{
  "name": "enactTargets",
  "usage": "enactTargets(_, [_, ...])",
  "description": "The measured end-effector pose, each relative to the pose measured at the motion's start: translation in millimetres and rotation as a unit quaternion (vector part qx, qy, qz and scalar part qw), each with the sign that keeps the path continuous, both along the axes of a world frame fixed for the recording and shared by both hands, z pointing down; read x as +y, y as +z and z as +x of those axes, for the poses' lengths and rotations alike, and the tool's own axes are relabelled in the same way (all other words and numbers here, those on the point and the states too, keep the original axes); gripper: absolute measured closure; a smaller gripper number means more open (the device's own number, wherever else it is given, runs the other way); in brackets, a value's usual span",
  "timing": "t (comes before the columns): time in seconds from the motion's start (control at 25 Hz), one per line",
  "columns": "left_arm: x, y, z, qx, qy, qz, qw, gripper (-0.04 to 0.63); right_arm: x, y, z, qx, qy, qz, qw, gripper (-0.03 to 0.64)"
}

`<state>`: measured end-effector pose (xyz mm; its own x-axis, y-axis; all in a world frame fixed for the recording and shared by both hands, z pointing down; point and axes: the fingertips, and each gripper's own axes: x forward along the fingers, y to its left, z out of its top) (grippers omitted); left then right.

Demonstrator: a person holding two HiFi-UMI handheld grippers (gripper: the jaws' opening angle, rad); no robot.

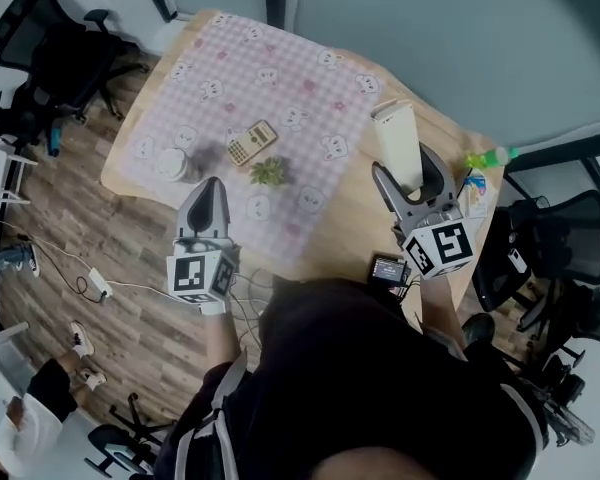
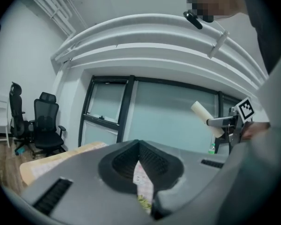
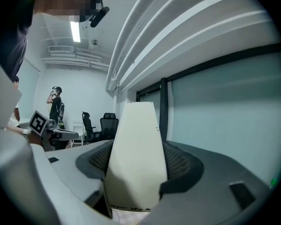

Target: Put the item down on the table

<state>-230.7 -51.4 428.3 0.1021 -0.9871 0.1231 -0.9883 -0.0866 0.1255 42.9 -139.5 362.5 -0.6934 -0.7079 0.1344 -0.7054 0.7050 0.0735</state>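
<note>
A tall cream-white carton [image 1: 398, 146] stands up between the jaws of my right gripper [image 1: 408, 180], which is shut on it above the table's right side. In the right gripper view the carton [image 3: 136, 144] fills the gap of that gripper [image 3: 136, 168], with both pads against its sides. My left gripper [image 1: 209, 184] hovers over the near edge of the pink checked cloth [image 1: 280, 78], its jaws tapered together and holding nothing. In the left gripper view only a thin slit of cloth shows between the jaws of the left gripper [image 2: 141, 167], and the carton [image 2: 203, 116] shows at the right.
On the cloth lie a calculator [image 1: 252, 142], a small green plant [image 1: 269, 171] and a pale jar [image 1: 175, 163]. A green bottle [image 1: 485, 158] and a black device [image 1: 390, 269] sit at the table's right edge. Office chairs [image 1: 50, 48] stand around; another person [image 3: 55, 102] stands far off.
</note>
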Motion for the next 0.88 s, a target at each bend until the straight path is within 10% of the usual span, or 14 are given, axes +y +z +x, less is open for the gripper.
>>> enactTargets(0.44, [12,-2,-23,-0.016,-0.031,-0.02,0.9992,0.601,-28,151,-68,0.081,-0.058,-0.109,0.989,0.295])
enactTargets(0.88, [21,-6,-24,-0.049,-0.037,-0.053,0.9967,0.601,-14,389,-91,0.248,-0.082,-0.274,0.926,0.295])
